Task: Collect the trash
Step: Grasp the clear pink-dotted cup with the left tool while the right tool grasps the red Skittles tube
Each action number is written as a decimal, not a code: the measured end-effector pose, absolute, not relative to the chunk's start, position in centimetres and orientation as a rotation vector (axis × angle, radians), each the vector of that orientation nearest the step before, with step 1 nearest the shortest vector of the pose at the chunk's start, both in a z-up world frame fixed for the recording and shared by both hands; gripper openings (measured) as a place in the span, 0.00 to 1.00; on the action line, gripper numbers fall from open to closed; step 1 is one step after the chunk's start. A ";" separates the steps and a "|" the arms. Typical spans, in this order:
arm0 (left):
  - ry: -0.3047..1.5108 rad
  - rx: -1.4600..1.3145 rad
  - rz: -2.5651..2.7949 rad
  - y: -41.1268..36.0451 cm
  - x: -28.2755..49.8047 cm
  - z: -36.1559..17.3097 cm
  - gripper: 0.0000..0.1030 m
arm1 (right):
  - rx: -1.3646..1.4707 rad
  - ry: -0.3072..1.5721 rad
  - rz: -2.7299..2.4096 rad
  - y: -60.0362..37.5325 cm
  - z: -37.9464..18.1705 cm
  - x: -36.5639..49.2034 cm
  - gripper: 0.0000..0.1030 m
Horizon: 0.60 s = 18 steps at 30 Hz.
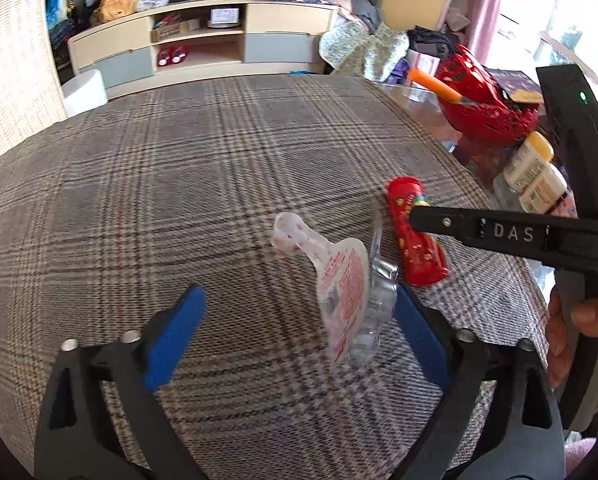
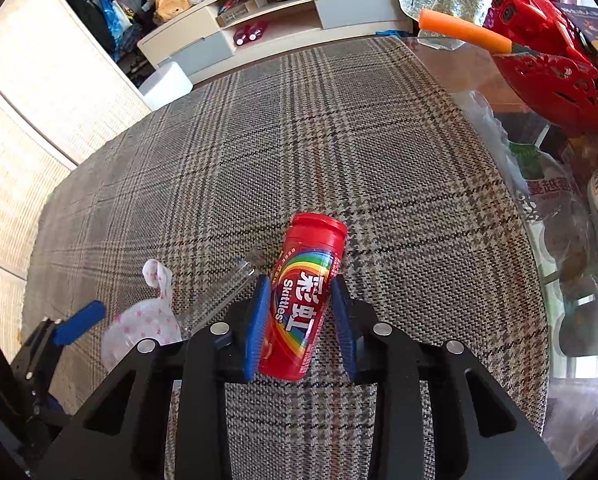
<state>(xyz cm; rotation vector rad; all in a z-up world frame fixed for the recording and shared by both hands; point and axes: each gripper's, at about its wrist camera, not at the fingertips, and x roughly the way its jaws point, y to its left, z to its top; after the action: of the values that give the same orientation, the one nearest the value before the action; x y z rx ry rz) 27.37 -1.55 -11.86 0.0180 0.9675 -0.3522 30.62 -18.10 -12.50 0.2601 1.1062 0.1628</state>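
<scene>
A red Skittles tube [image 2: 305, 300] lies on the plaid tablecloth [image 2: 259, 140]. My right gripper [image 2: 301, 312] is shut on the tube, its blue pads pressed on both sides. The tube also shows in the left wrist view [image 1: 415, 232], with the right gripper's black finger [image 1: 459, 226] over it. A clear plastic blister pack with a pink-printed card [image 1: 341, 288] lies between the wide-open fingers of my left gripper [image 1: 299, 320], close to the right pad. The pack also shows in the right wrist view [image 2: 147, 320], left of the tube.
A red openwork basket [image 1: 487, 100] with an orange-handled tool [image 1: 435, 84] stands at the table's right side, next to two cream bottles [image 1: 535, 172] and plastic bags [image 2: 547, 200] on bare glass. A TV cabinet [image 1: 203, 40] stands beyond the table.
</scene>
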 end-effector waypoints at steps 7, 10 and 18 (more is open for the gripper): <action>0.988 0.089 -0.386 -2.9 26.0 -12.0 0.22 | 0.255 1.087 0.184 -19.0 -12.0 29.9 0.00; 0.991 0.097 -0.373 -2.6 24.8 -11.8 0.14 | 0.233 1.108 0.175 -19.1 -11.9 29.3 0.02; 0.998 0.098 -0.330 0.0 22.4 -11.4 0.13 | 0.342 1.113 0.139 -19.7 -12.1 28.9 0.10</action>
<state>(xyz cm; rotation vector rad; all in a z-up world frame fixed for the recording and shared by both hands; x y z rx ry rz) 22.36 -0.04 -11.37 0.0980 0.9976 -0.3303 28.92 -19.65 -12.10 0.3424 1.1129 0.1395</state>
